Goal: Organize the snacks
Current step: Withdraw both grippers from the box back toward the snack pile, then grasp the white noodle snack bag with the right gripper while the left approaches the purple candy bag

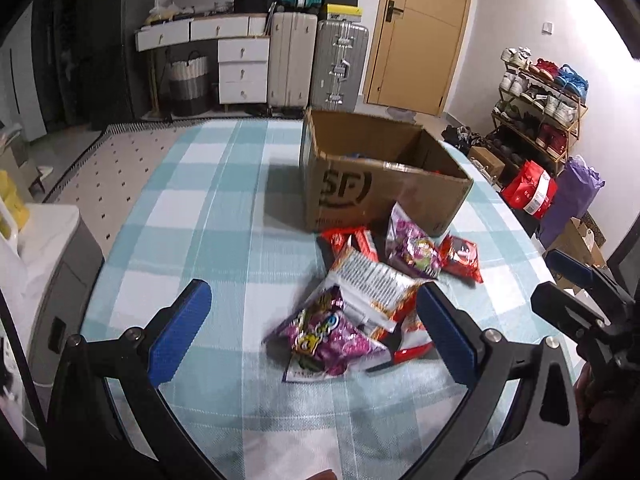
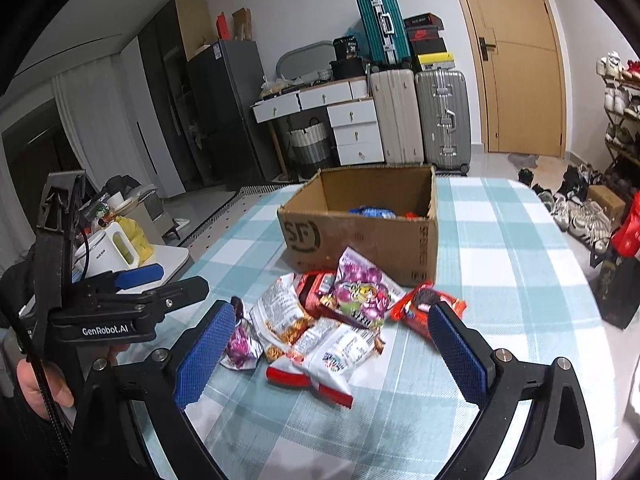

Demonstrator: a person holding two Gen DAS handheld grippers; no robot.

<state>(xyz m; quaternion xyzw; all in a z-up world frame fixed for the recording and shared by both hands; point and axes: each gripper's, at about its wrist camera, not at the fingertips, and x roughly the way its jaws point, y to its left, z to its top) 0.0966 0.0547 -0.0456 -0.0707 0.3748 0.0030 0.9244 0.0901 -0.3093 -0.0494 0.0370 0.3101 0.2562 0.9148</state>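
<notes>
Looks like you're between picks: both your left tool (image 1: 312, 332) and right tool (image 2: 332, 350) hang released, nothing gripped. The snack packets (image 2: 320, 320) sit piled right ahead of the fingers, cardboard box (image 2: 360, 232) just beyond. Next I'd drop onto one packet. Checked-cloth worktop (image 1: 200, 208), suitcases (image 2: 420, 112) across the room.

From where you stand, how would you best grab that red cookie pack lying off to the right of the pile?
I'd likely take the red pack from above with the right hand-held gripper, which is open. The pack lies flat on the tablecloth at the pile's right edge, beside the box. Pinching across its narrow width near the crimped end seems safest.
</notes>
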